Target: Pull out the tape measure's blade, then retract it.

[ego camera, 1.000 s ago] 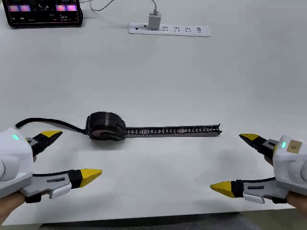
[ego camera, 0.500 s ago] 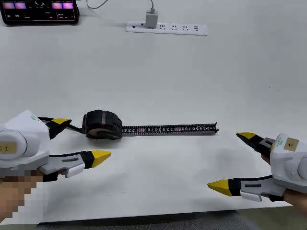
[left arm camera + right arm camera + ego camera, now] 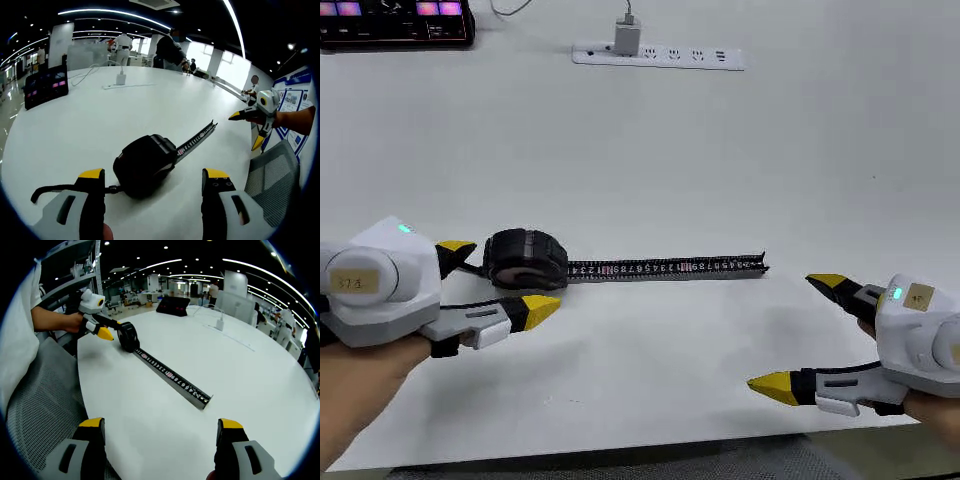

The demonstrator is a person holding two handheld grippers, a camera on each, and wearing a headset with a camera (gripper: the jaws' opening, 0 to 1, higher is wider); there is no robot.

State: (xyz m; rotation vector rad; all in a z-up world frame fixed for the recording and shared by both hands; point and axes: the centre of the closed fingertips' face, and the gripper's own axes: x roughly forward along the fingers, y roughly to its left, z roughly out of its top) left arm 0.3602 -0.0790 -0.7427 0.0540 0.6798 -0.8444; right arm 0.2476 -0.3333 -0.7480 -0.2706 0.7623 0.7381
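The hard-shelled tape measure (image 3: 525,260) lies on the table (image 3: 650,160), thin springy blade (image 3: 665,268) out, before the open left hand-held gripper (image 3: 500,276), probably best clamped across its flat sides; the right hand-held gripper (image 3: 792,333) hangs open beyond the tip.

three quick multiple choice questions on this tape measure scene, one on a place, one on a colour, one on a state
1. The tape measure case lies closest to: A) the power strip B) the left gripper C) the right gripper
2. The jaw tips are: A) red B) blue C) yellow
3. The blade is: A) pulled out, flat on the table B) fully retracted C) gripped by the right gripper
Answers: B, the case sits just ahead of the left gripper's open jaws. C, all four tips show yellow. A, it lies extended, its end untouched.
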